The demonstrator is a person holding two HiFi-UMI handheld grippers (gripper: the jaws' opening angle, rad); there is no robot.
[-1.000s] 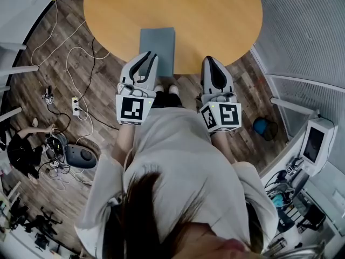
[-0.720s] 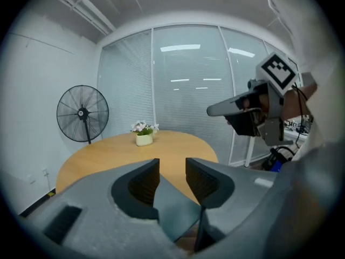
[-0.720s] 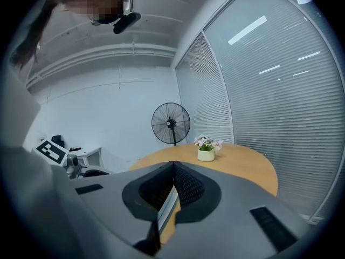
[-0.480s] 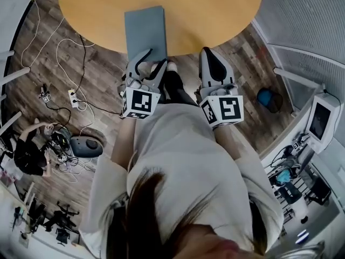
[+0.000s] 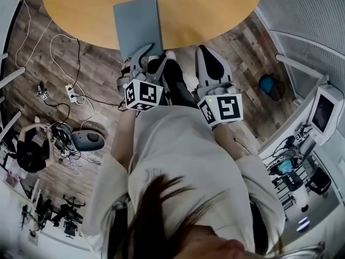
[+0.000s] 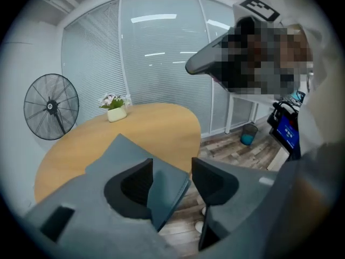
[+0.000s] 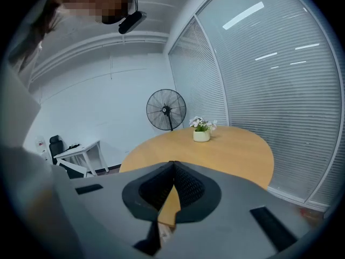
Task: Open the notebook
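White pot point(image 6: 117, 114) holding flowers point(image 6: 112, 101), far beyond notebook point(image 5: 137, 23). Left gripper point(image 6: 172, 169) opening wide, notebook's near edge between, unpressed; right gripper point(image 7: 172, 169) clenched, empty.

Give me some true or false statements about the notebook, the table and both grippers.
The notebook lies closed on the table. True.
The right gripper holds the notebook. False: its jaws are shut on nothing.
A flower pot stands on the table. True.
The left gripper is clamped on the notebook. False: its jaws are opening, the notebook's near edge shows between them, and no pad presses it.
The fan stands on the table. False: it stands behind the table.
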